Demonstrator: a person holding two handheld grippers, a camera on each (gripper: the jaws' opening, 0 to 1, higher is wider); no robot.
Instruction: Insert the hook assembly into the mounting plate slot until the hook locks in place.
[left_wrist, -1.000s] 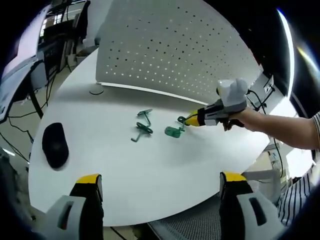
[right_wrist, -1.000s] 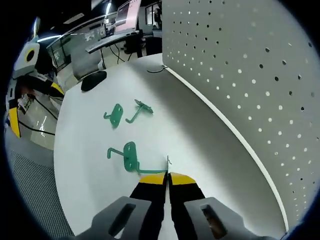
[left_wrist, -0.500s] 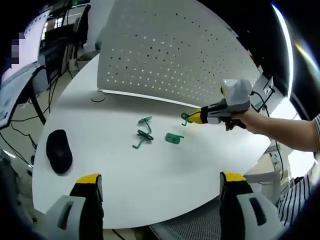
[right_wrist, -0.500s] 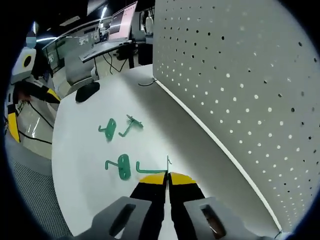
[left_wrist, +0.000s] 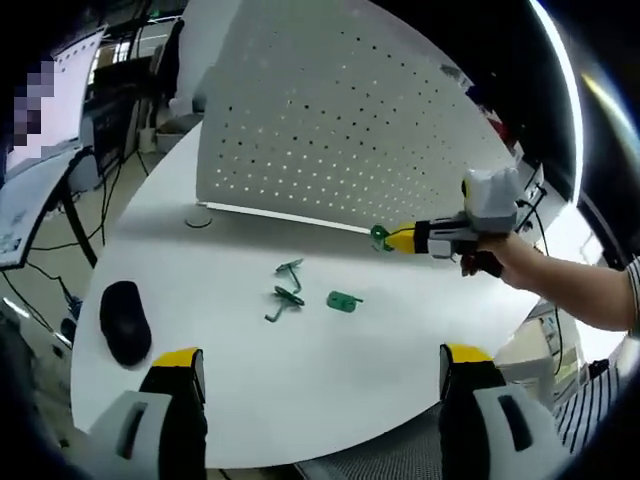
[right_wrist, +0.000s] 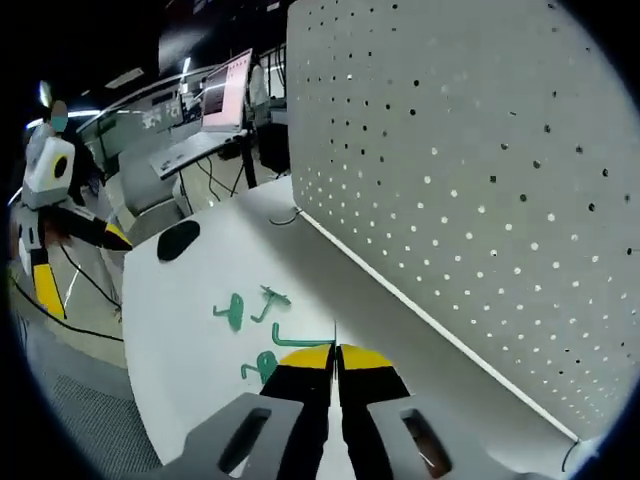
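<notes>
Up it comes — in the left gripper view the right gripper has lifted off the worktop and carried its green hook toward the foot of the perforated mounting plate, where a second ago it was down beside the other green parts. Three of those lie mid-worktop: a flat piece and two more hooks just beside it, with a black mouse near the left edge. The left gripper hangs back at the near edge, jaws spread wide with nothing between them.

Over to the right gripper view — jaws pinched tight on the hook, its thin stem running out to the left of the yellow tips, the plate looming ahead. To do this well, I'd say: square the hook's prongs to one row of holes, keep the pinch firm so the stem can't swivel, press straight in, then ease down until it seats.
</notes>
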